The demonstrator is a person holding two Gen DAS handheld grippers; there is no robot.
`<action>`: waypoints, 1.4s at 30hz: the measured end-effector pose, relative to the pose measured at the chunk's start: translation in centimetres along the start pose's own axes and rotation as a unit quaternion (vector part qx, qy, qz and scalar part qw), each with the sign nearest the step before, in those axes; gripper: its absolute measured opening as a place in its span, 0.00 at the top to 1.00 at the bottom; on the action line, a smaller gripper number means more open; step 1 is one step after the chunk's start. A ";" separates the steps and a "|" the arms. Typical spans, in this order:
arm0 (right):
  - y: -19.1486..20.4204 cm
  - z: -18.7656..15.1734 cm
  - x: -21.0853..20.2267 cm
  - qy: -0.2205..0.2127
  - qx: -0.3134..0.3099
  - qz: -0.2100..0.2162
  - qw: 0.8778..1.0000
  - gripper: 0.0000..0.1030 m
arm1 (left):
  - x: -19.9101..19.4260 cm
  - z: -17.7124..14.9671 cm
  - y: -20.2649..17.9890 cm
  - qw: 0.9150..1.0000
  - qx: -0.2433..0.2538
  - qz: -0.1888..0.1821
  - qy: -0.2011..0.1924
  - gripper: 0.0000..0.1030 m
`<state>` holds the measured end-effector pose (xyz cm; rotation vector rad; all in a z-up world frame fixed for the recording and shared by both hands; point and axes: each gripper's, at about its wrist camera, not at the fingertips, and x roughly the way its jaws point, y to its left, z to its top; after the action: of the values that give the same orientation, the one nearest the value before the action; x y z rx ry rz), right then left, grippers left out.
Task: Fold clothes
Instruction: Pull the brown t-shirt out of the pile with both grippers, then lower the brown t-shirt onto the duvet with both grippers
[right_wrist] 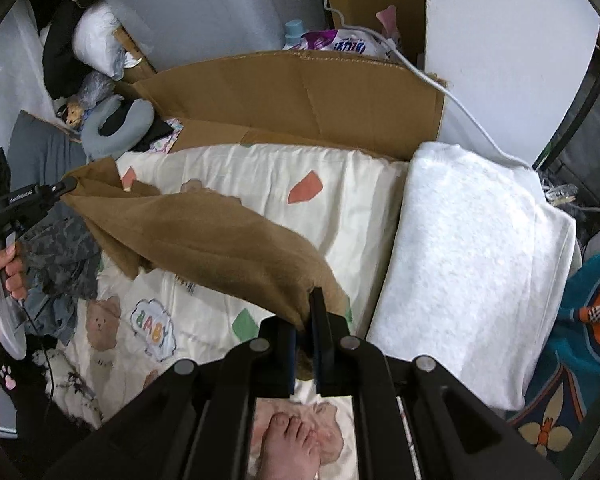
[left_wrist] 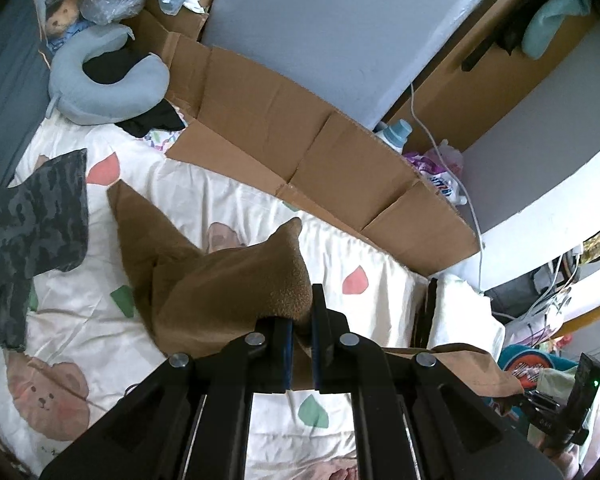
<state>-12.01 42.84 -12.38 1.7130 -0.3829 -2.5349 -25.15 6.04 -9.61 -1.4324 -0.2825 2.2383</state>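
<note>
A brown fleece garment (left_wrist: 220,280) hangs stretched above a cream bedsheet (left_wrist: 260,200) printed with bears. My left gripper (left_wrist: 302,320) is shut on one corner of it. In the right wrist view the same brown garment (right_wrist: 204,236) spans from the left gripper (right_wrist: 66,186) at far left, held in a hand (right_wrist: 0,276), to my right gripper (right_wrist: 304,322), which is shut on the other corner. The cloth sags between the two grips. A camouflage garment (left_wrist: 28,224) lies crumpled on the sheet at the left.
Flattened cardboard (left_wrist: 300,148) stands along the bed's far side. A grey neck pillow (left_wrist: 104,80) and plush toy (left_wrist: 60,16) lie at the head end. A folded white blanket (right_wrist: 472,256) sits at the right. A bare foot (right_wrist: 288,444) shows below the right gripper.
</note>
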 end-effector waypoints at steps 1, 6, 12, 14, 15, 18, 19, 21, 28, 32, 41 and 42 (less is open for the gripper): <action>0.1 -0.3 -0.1 0.004 -0.003 0.004 1.000 0.95 | 0.0 -0.1 0.2 1.000 -0.001 0.004 0.001 0.94; 1.0 -1.7 0.9 0.020 -0.010 0.035 0.999 0.95 | -0.5 -0.7 1.7 1.000 -0.008 0.015 0.000 0.94; 4.2 -4.0 2.7 0.067 -0.071 0.074 0.992 0.94 | -3.2 -2.8 5.7 0.999 -0.027 0.031 -0.007 0.94; 5.5 -4.8 3.2 0.087 -0.094 0.088 0.988 0.94 | -4.4 -3.8 7.4 0.999 -0.037 0.037 -0.010 0.94; 5.9 -5.1 3.4 0.093 -0.100 0.094 0.986 0.94 | -4.9 -4.3 8.2 0.998 -0.042 0.041 -0.011 0.94; 8.0 -6.4 3.9 0.112 -0.123 0.122 0.979 0.92 | -6.9 -5.8 10.9 0.997 -0.060 0.053 -0.018 0.94; 8.5 -6.7 4.1 0.118 -0.131 0.128 0.976 0.90 | -7.7 -6.3 11.9 0.996 -0.066 0.058 -0.021 0.94; 9.4 -7.4 4.6 0.130 -0.142 0.139 0.971 0.87 | -9.2 -7.4 13.8 0.994 -0.080 0.068 -0.026 0.94; 9.4 -8.3 6.4 0.150 -0.134 0.143 0.969 0.82 | -13.2 -11.7 20.9 0.985 -0.125 0.113 -0.034 0.94; 8.9 -7.8 7.9 0.151 -0.123 0.136 0.971 0.78 | -14.4 -14.7 24.8 0.978 -0.152 0.137 -0.029 0.94; 9.5 -5.4 11.9 0.143 -0.110 0.129 0.975 0.71 | -16.2 -20.4 32.6 0.958 -0.219 0.184 -0.019 0.94; 9.8 -5.0 12.4 0.143 -0.112 0.129 0.975 0.70 | -16.5 -20.9 33.3 0.956 -0.225 0.190 -0.018 0.94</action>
<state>-13.01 30.22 -23.07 1.7745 -0.2680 -2.0308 -9.72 -32.56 -19.18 -1.8041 -0.6058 2.6273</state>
